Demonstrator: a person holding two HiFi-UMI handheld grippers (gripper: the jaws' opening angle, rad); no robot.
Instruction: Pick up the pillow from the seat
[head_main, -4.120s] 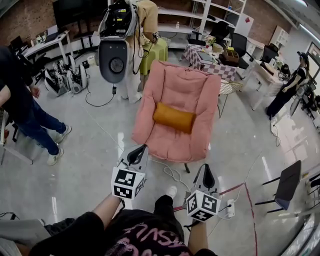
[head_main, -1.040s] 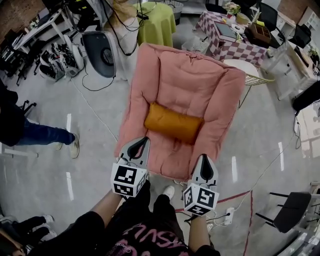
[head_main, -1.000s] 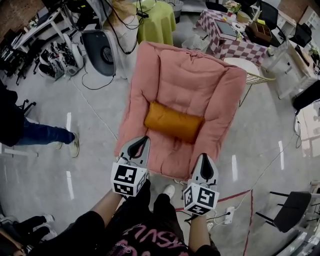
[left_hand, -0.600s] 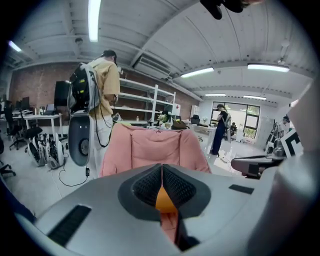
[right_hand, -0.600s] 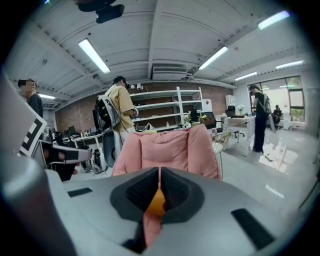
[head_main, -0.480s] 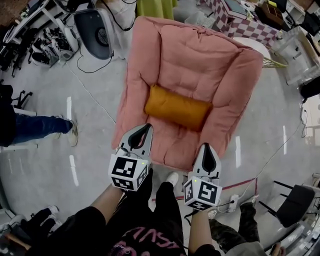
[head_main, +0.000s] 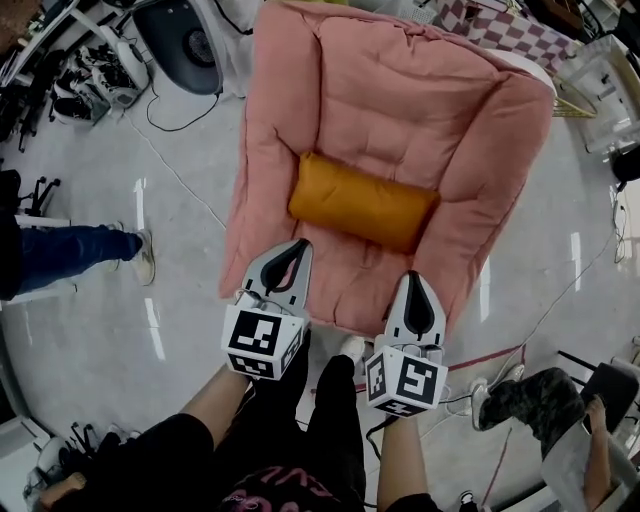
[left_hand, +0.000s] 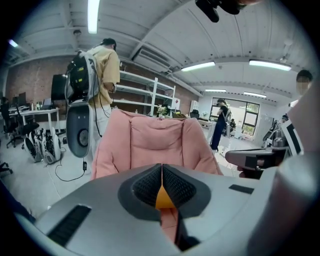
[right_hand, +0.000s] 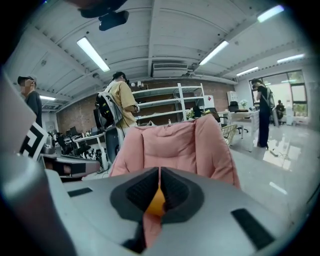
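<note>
- Both tongs are pinched tight and hold nothing. The left gripper (head_main: 296, 250) and right gripper (head_main: 413, 282) hang over the front lip of the pink chair (head_main: 400, 80), lower centre of the head view.
- The orange pillow (head_main: 365, 203) lies across the seat at mid-frame, just beyond both tips.
- My worry is that reaching in with closed jaws would only shove the soft pillow into the backrest.
- The armrests (head_main: 265, 140) wall in both pillow ends, so the open room is from above. A bystander's legs (head_main: 530, 400) crowd the lower right.

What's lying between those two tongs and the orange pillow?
Only bare pink seat cushion, seen in the head view, separates the left tongs and right tongs from the pillow.
</note>
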